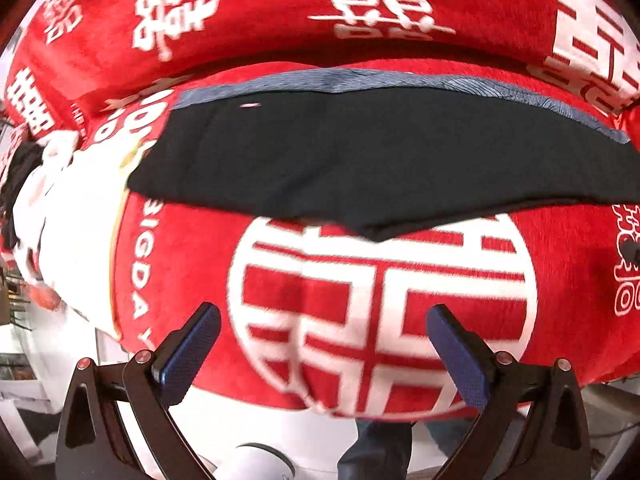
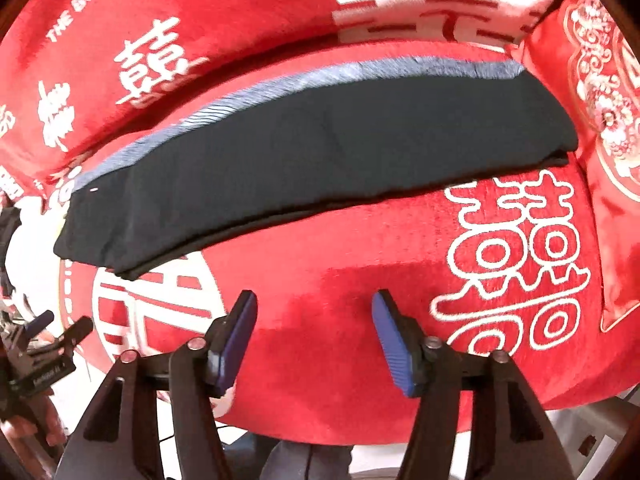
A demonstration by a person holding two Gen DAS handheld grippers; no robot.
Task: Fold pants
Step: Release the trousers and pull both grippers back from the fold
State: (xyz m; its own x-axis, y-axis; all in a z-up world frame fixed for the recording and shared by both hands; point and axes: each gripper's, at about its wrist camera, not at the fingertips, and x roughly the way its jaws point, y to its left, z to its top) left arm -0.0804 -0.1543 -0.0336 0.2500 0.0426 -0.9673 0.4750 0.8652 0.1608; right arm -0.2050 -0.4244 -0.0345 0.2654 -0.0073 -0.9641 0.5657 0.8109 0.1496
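Observation:
Dark navy pants [image 1: 360,160] lie folded lengthwise in a long flat strip on a red blanket with white characters [image 1: 360,300]. A lighter blue ribbed waistband edge [image 1: 340,80] runs along their far side. They also show in the right wrist view [image 2: 320,152], stretching from lower left to upper right. My left gripper [image 1: 320,320] is open and empty, above the blanket a little short of the pants' near edge. My right gripper [image 2: 314,304] is open and empty, also short of the near edge. The left gripper shows at the left edge of the right wrist view [image 2: 44,332].
A red cushion with white characters [image 1: 280,8] rises behind the pants. A red embroidered pillow [image 2: 600,120] lies at their right end. White bedding [image 1: 72,216] lies past their left end. White floor [image 1: 240,432] shows beyond the blanket's near edge.

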